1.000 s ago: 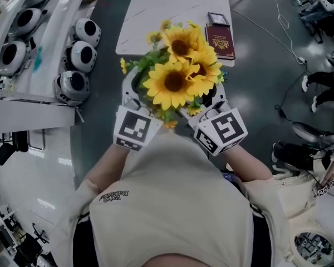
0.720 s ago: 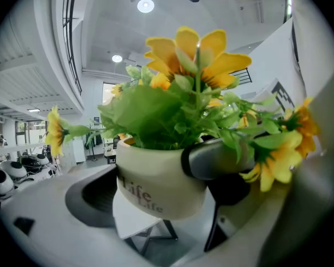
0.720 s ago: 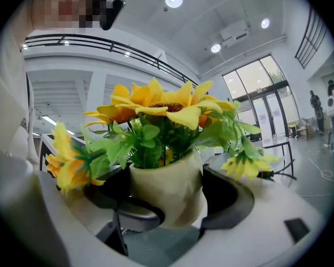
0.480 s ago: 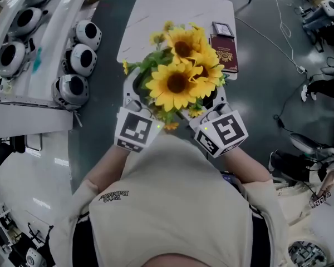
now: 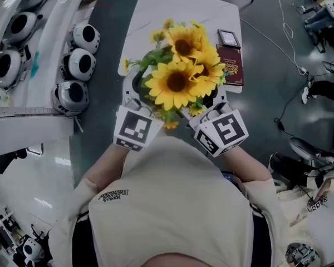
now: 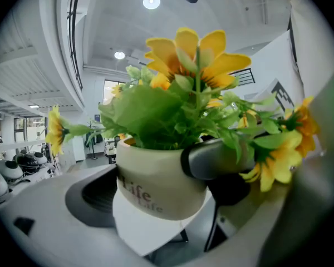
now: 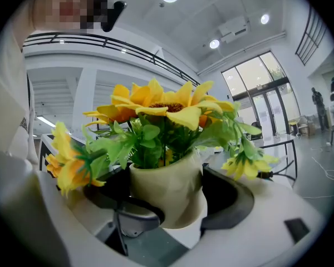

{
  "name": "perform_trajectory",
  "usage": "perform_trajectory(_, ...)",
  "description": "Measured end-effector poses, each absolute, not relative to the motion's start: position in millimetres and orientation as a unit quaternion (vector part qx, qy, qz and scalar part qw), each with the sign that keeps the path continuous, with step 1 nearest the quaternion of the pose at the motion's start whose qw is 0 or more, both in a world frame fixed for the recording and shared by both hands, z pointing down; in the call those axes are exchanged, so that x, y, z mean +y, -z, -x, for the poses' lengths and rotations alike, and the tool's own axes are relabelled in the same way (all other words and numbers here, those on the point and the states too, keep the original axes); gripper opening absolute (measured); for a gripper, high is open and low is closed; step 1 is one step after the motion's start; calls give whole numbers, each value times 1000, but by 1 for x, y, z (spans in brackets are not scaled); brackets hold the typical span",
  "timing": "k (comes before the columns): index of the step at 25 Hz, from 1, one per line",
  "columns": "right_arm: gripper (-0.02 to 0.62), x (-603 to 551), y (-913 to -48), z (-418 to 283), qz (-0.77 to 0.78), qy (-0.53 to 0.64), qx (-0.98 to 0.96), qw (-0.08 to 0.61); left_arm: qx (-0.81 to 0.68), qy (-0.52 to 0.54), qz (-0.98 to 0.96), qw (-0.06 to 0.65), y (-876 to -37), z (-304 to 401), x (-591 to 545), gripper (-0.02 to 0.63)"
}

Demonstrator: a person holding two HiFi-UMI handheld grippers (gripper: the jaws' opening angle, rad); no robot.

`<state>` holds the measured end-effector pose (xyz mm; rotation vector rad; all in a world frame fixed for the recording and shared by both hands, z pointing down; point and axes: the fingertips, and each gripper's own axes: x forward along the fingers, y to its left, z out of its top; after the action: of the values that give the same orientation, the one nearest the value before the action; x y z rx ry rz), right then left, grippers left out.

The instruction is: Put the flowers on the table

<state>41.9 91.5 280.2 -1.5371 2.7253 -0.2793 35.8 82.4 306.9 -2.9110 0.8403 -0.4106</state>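
Head view: the counter (image 5: 156, 15) has slid closer, so I am almost there. The flowers (image 5: 178, 74) hang in the air by its near edge.

Left gripper view: the left gripper (image 6: 161, 204) fingers hug the flower pot (image 6: 156, 177).

Right gripper view: the right gripper (image 7: 167, 204) fingers squeeze it too.

Head view: flowers (image 5: 181, 74) are covering the pot (image 6: 156, 185) entirely, plus the jaws of my left gripper (image 6: 166, 202) and right gripper (image 7: 172, 204); grip contact isn't showing from above. Blooms are also hiding the near edge of the table (image 5: 167, 15). Red booklet (image 5: 232, 65): cover print is reading too small. Dark item (image 5: 229, 38) behind it: can't ID. White round units (image 5: 79, 64) at left: farther ones are running off the pic edge. Left gripper view: a grey finger (image 6: 222, 157) is masking the pot's right side. Right gripper view: figures (image 7: 315, 102) at far right are showing too small to tell apart.
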Motion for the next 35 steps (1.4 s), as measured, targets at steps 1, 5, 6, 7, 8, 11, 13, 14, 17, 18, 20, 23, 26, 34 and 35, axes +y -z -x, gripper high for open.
perform_trajectory(1,417,79,-281,-38,489,90,867,-1,275,134,951,41,-308,-32,70,483)
perform_trajectory(5,417,36,-278,-36,487,92,868,-4,277,134,951,38,-305,-29,27,483)
perform_trajectory(6,417,28,-276,-37,486,92,869,-4,278,134,950,37,-303,-31,19,483)
perform_trajectory(7,417,19,-274,-37,486,93,869,-3,279,135,950,37,-301,-31,11,483)
perform_trajectory(8,417,11,-274,-37,485,93,869,-3,280,135,950,38,-300,-31,2,483)
perform_trajectory(11,417,-14,-270,-32,482,91,871,-3,282,134,949,39,-297,-26,-23,483)
perform_trajectory(13,417,-30,-268,-30,481,87,872,-2,284,133,949,42,-294,-24,-39,483)
perform_trajectory(14,417,-38,-267,-30,481,86,872,0,284,132,949,43,-293,-24,-47,483)
perform_trajectory(17,417,-61,-266,-27,481,85,873,0,285,132,949,43,-293,-21,-70,483)
perform_trajectory(18,417,-67,-266,-25,481,86,872,-1,285,132,948,42,-293,-19,-76,483)
perform_trajectory(20,417,-77,-265,-22,481,86,873,-1,285,134,948,44,-291,-16,-86,483)
perform_trajectory(23,417,-89,-260,-20,482,84,872,0,285,133,948,46,-287,-13,-98,483)
perform_trajectory(26,417,-103,-259,-16,481,84,873,-1,285,132,948,45,-286,-9,-113,483)
perform_trajectory(34,417,-112,-254,-20,472,83,878,-3,296,130,945,44,-280,-14,-121,483)
perform_trajectory(35,417,-113,-253,-20,469,83,879,-4,298,130,945,43,-280,-14,-122,483)
